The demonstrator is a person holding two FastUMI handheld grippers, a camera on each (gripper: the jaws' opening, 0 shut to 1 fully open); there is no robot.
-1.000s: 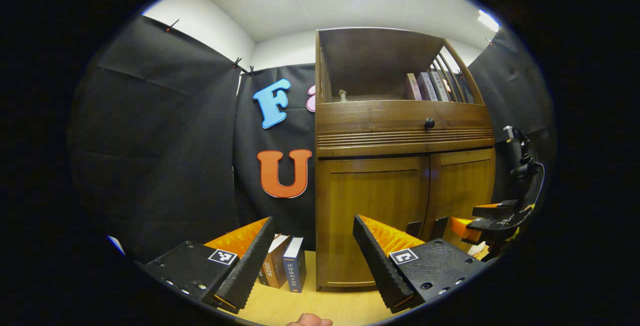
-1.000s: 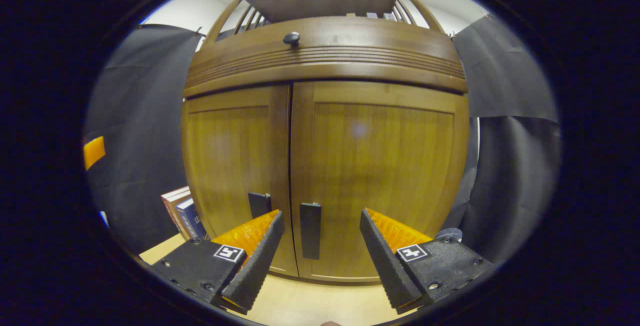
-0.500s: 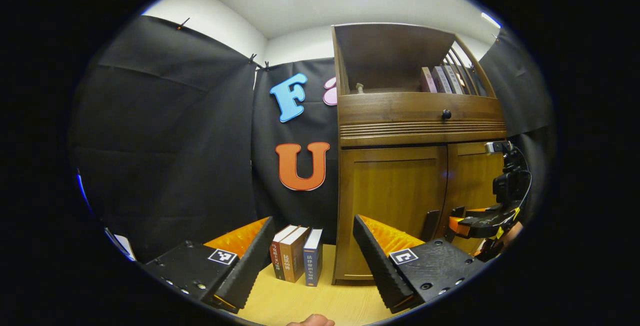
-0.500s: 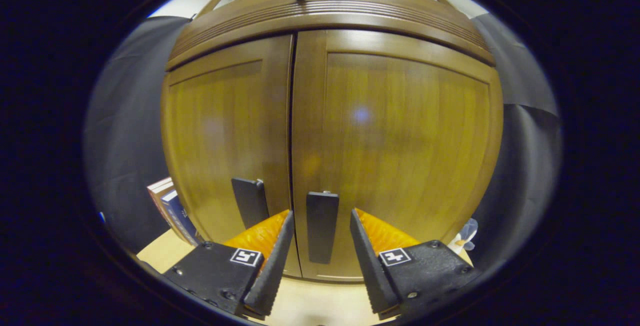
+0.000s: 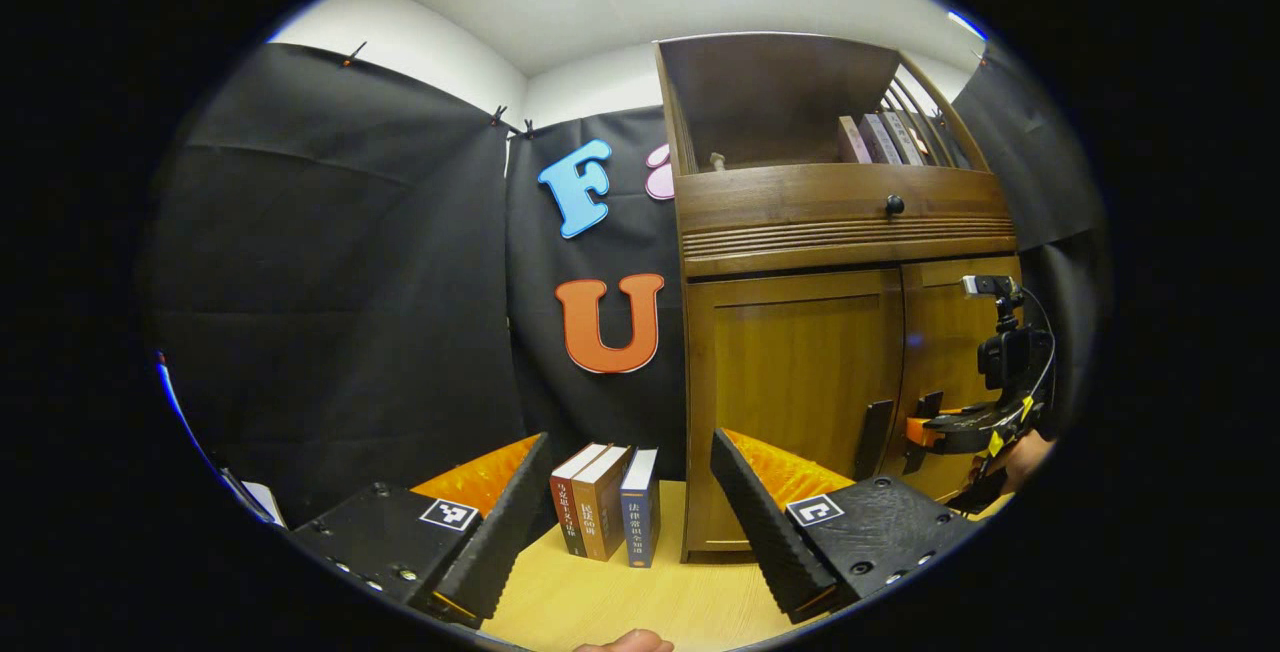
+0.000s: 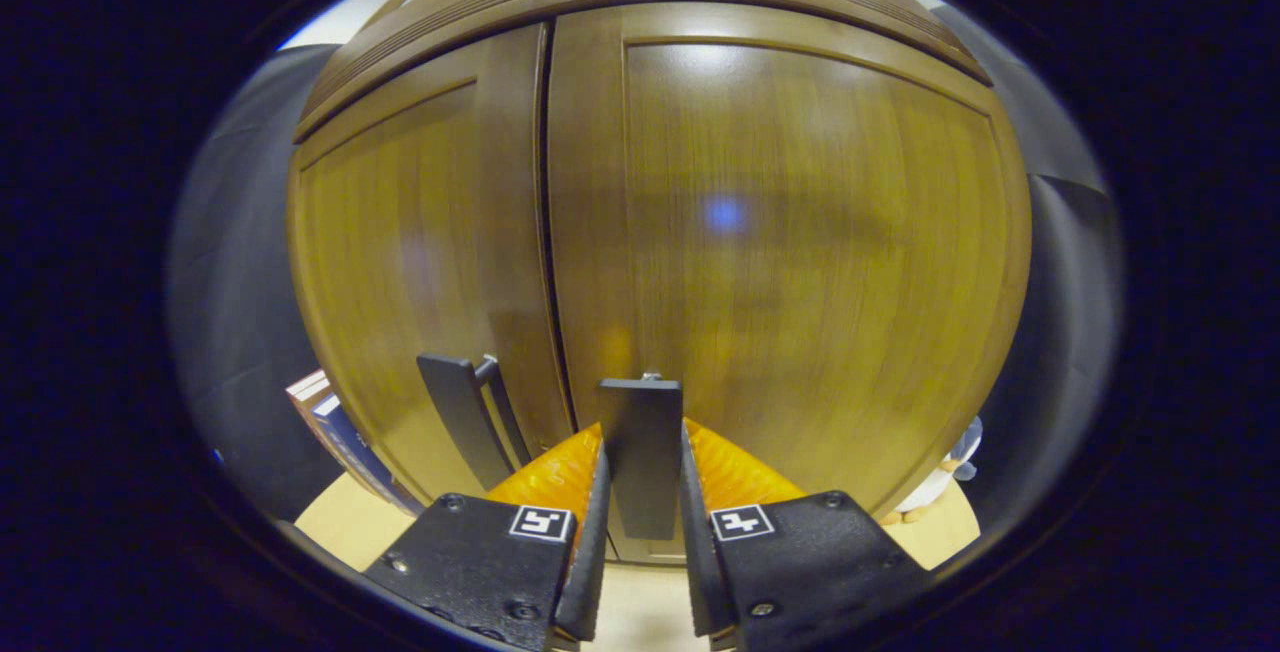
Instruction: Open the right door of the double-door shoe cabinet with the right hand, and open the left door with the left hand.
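Right gripper (image 6: 642, 532): fingers drawn in narrow, one on each side of the right door handle (image 6: 641, 452), a flat dark vertical bar at lower centre of the right gripper view. Both fingers lie against the bar's edges, clamping it. In the left gripper view the same gripper (image 5: 925, 429) sits at the right edge, held by a hand (image 5: 1020, 457), its tips at the handle.

Left gripper (image 5: 620, 512): fingers spread wide, holding nothing, touching nothing. Between them, farther off, stand three books (image 5: 605, 512) upright on the tabletop (image 5: 600, 602).

Shoe cabinet (image 5: 840, 222): right half of the left gripper view, standing on the tabletop just right of the books. Both lower doors closed.

Right door (image 6: 790, 232): takes up the centre and right of the right gripper view; a thin dark seam separates it from the left door (image 6: 400, 262).

Left door handle (image 6: 462, 417): dark bar at lower left of the right gripper view, just beside the seam, untouched. In the left gripper view it (image 5: 873, 437) lies above and right of the left gripper's right finger, apart from it.

Open room: bare tabletop ahead of the left gripper; black cloth wall (image 5: 330, 282) at left.
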